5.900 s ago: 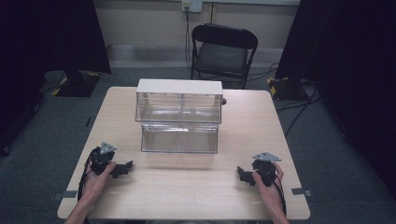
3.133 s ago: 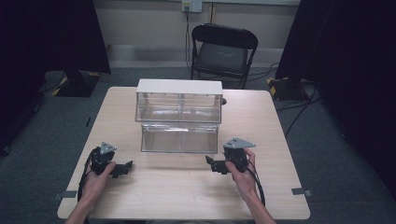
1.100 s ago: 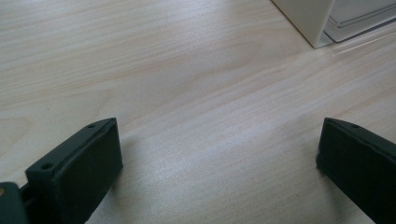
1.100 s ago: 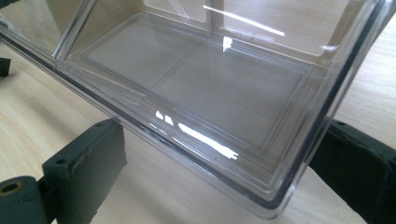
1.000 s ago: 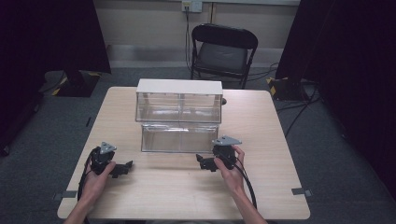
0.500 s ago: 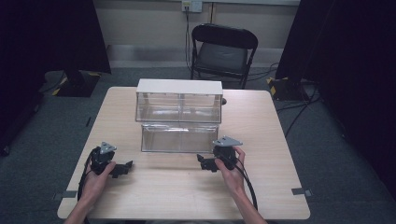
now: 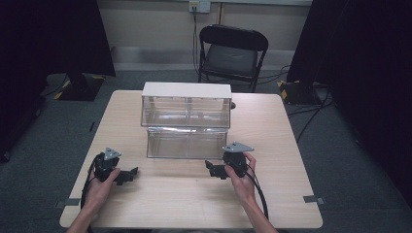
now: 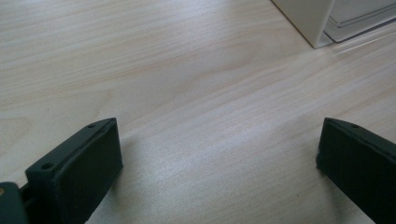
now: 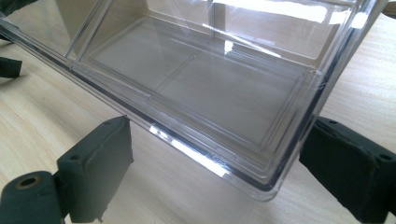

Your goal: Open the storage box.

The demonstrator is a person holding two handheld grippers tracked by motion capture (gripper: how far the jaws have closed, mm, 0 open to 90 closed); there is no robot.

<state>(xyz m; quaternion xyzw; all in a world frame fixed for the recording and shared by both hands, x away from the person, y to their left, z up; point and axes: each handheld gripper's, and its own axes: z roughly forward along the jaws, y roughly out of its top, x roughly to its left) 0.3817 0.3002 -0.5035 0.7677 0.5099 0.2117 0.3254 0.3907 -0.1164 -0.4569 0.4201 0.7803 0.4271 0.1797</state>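
The right gripper (image 7: 212, 168) sits with fingers (image 9: 95, 163) spread wide at the front corner of the clear drawer (image 7: 184, 143) — pulled out from the white-topped organizer (image 7: 186, 104) mid-surface. The left gripper (image 7: 130, 174), fingers wide too, rests on the surface (image 7: 160, 194) well apart from the drawer.

The high view looks forward and down from above the person's side, taking in the whole bench (image 7: 194, 194) and a chair (image 7: 231, 51) beyond. The left gripper view sits low, close over bare wood. The right gripper view looks closely into a clear drawer (image 9: 210, 79), shared with the high view (image 7: 187, 143).
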